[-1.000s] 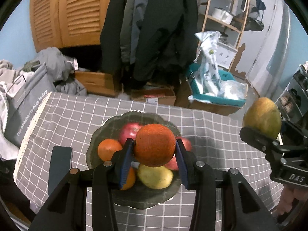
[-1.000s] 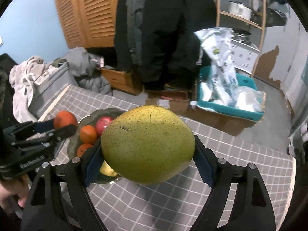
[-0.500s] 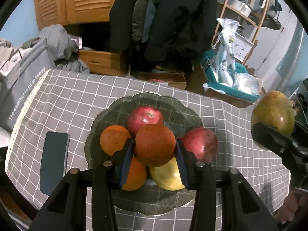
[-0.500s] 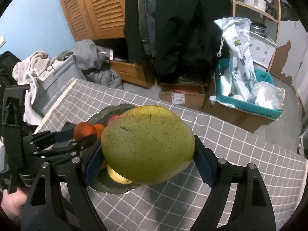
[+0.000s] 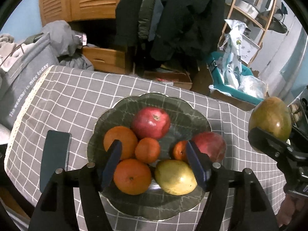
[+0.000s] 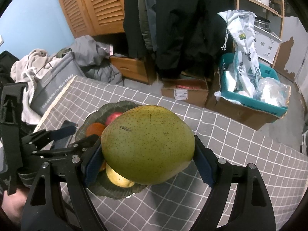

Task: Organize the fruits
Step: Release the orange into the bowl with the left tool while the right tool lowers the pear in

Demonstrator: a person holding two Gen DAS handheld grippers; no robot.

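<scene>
A dark scalloped plate on the checked tablecloth holds several fruits: a red one, oranges, a yellow mango. My left gripper hovers over the plate and its jaws are opening. A small orange lies in the plate below the gap, free of both pads. My right gripper is shut on a big green mango, held above the table to the right of the plate. That mango also shows in the left wrist view.
A dark phone lies flat on the cloth left of the plate. The table's far edge drops to a floor with cardboard boxes, a teal bin and a grey bag.
The left gripper sank toward the plate, then opened and let go of the orange, which now rests among the other fruit. The right gripper with the mango came lower and closer to the plate.
</scene>
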